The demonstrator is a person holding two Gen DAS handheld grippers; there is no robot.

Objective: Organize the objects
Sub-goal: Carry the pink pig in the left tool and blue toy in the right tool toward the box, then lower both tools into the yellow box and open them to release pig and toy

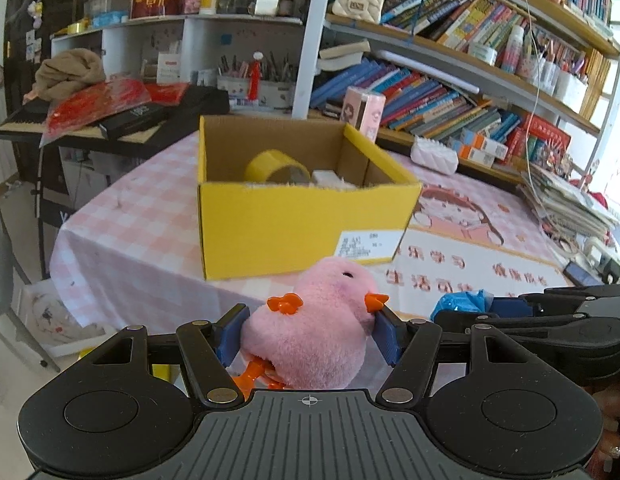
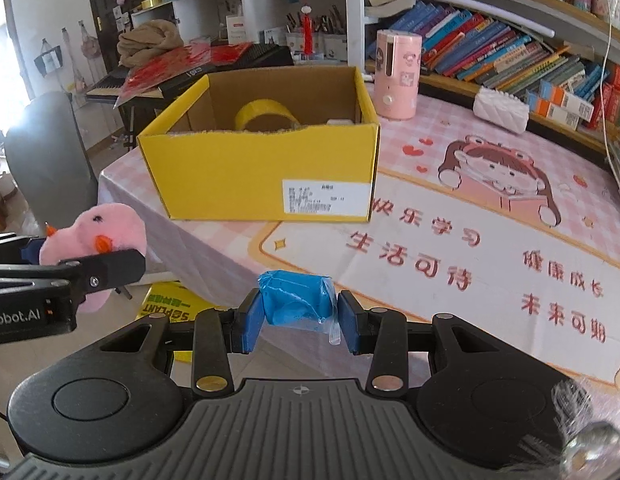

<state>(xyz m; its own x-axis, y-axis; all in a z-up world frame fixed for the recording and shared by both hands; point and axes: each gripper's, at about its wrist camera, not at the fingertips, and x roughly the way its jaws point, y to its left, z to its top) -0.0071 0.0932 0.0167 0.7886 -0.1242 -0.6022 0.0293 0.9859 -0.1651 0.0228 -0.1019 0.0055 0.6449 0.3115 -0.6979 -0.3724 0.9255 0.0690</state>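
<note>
Pink plush chick with an orange beak [image 1: 310, 332] sits squeezed between the blue pads of the left tongs [image 1: 307, 338], held above the near edge of the pink checked table [image 2: 490, 184]. Beside it, the right tongs [image 2: 297, 320] clamp a small blue plastic-wrapped bundle [image 2: 295, 298]. An open yellow cardboard box [image 2: 261, 168] stands on the table just ahead, holding a yellow tape roll [image 2: 265, 114].
</note>
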